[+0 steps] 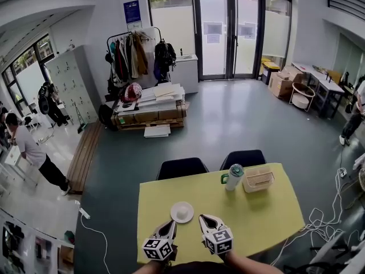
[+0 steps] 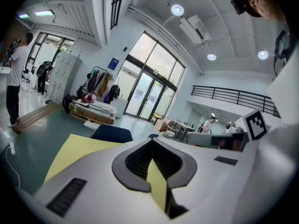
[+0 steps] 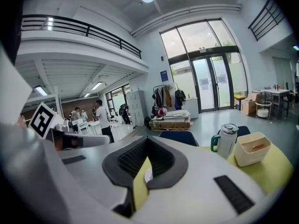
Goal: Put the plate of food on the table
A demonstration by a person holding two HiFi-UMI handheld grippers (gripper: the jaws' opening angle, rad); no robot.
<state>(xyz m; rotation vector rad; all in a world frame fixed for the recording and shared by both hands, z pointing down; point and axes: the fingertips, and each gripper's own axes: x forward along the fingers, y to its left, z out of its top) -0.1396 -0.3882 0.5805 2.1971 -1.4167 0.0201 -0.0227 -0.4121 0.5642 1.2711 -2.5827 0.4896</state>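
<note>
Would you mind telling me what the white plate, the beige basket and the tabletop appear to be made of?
Plate: probably glazed ceramic or melamine; plain white, smooth rim, too small to settle.
Basket: likely moulded plastic; matte beige, rounded edges.
Table: seemingly laminate or painted board; flat, even yellow, little sheen.

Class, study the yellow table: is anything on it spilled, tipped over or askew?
Nothing stands out. The white plate lies flat, the lidded tumbler stands upright beside the beige basket, and no spill shows on the table.
</note>
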